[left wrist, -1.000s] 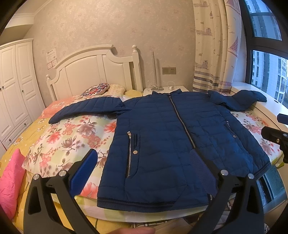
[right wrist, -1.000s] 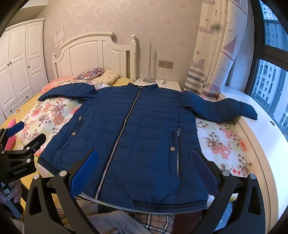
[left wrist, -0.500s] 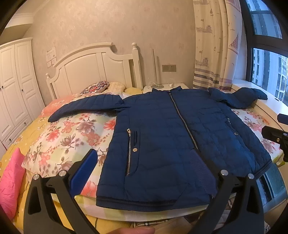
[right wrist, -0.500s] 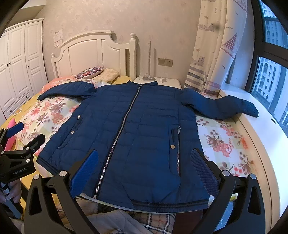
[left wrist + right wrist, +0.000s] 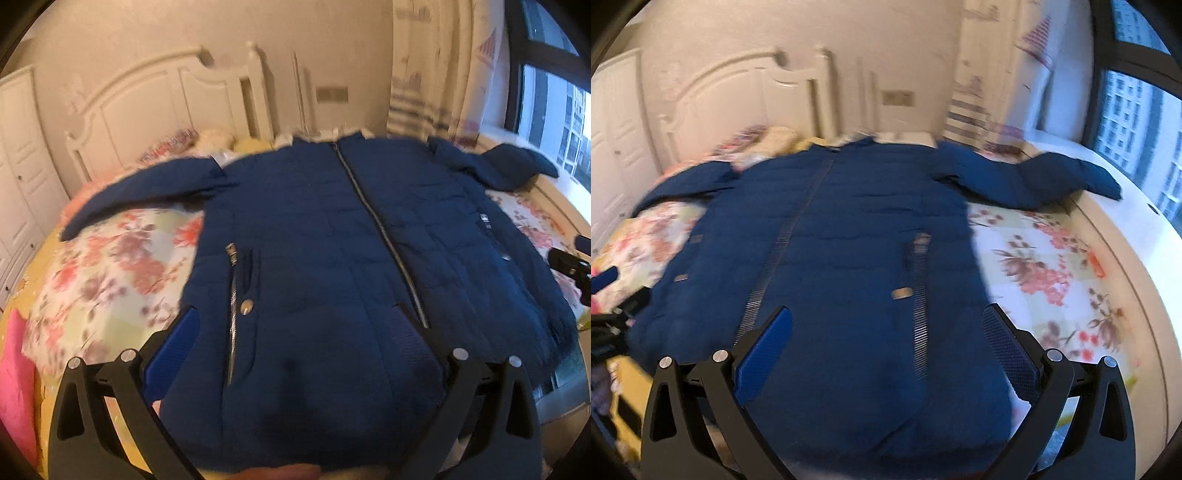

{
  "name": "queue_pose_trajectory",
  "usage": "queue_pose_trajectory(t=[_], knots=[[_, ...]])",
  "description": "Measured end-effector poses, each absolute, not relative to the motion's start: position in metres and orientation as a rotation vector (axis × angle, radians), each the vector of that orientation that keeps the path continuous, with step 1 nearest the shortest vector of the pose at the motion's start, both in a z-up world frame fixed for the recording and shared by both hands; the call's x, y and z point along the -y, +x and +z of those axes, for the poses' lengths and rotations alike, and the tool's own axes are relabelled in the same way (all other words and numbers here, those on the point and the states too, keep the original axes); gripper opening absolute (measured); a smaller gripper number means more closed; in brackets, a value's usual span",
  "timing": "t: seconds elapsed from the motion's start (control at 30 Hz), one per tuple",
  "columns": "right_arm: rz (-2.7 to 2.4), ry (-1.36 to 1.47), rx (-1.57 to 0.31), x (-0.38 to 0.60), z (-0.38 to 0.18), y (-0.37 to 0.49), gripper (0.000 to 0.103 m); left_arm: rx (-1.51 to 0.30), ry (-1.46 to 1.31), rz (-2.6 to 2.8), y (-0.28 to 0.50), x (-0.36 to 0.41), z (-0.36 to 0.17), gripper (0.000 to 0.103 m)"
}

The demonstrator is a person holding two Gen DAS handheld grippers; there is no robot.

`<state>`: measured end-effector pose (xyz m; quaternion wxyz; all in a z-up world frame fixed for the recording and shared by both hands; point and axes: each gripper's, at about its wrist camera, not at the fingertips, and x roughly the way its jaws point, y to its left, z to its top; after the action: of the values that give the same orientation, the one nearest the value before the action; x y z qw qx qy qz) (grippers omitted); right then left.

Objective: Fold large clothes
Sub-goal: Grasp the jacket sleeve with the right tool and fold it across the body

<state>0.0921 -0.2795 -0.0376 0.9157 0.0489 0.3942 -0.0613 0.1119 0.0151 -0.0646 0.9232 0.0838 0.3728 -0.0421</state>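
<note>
A navy quilted jacket [image 5: 332, 229] lies flat and zipped on the floral bed, sleeves spread to both sides; it also shows in the right wrist view [image 5: 849, 229]. My left gripper [image 5: 295, 350] is open and empty, low over the jacket's left hem. My right gripper [image 5: 890, 347] is open and empty, low over the jacket's right hem. The left sleeve [image 5: 140, 188] points toward the wardrobe. The right sleeve [image 5: 1052, 181] lies onto the window ledge. Both views are motion-blurred.
The floral bedsheet [image 5: 110, 266] shows left of the jacket and on the right in the right wrist view [image 5: 1052, 266]. A white headboard [image 5: 159, 103] and pillows [image 5: 207, 138] stand behind. A pink cushion [image 5: 14, 369] lies far left. A white window ledge [image 5: 1115, 221] runs right.
Both grippers have moved forward and down toward the jacket's hem; the jacket now fills more of each view. The jacket has not moved. Both jaws stay open.
</note>
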Motion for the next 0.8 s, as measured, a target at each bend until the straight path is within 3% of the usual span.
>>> queue_pose_trajectory(t=[0.4,0.57,0.73,0.77,0.8], knots=[[-0.485,0.287,-0.836,0.462,-0.073,0.235,0.099,-0.892,0.302,-0.055,0.323,0.031,-0.107,0.101],[-0.567,0.415,-0.844,0.534,-0.094,0.294,0.099,-0.967,0.264,-0.052,0.358,0.029,-0.134,0.101],[-0.588,0.480,-0.834,0.564,-0.104,0.319,0.099,-0.913,0.192,-0.129,0.360,0.015,-0.147,0.101],[-0.591,0.479,-0.828,0.566,-0.104,0.323,0.096,-0.925,0.155,-0.146,0.363,0.010,-0.148,0.101],[-0.592,0.480,-0.822,0.568,-0.104,0.324,0.088,-0.936,0.118,-0.161,0.366,0.006,-0.149,0.101]])
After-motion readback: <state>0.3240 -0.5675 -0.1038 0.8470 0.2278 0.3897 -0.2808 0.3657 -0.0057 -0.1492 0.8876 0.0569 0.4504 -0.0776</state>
